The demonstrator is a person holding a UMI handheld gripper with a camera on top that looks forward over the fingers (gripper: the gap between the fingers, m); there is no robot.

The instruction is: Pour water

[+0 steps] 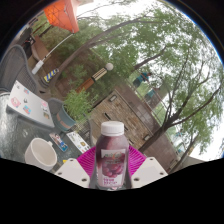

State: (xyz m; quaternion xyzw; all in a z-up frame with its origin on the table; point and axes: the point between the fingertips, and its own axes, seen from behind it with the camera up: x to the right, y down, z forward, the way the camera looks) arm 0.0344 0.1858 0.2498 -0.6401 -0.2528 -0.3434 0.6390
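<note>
A small bottle (111, 153) with a white cap and a purple label stands upright between my gripper's (111, 166) two fingers. Both magenta pads (88, 158) press against its sides, so the gripper is shut on the bottle. The bottle is held up off the table. A white cup (42, 153) sits on the grey table (25, 135) below and to the left of the fingers, apart from the bottle. The bottle's base is hidden behind the gripper body.
A white board with printed markings (28, 103) lies on the table beyond the cup, and small coloured items (64, 141) lie near the cup. Trees (150, 50) and a wooden building (130, 105) fill the background. An orange object (60, 13) hangs at the top.
</note>
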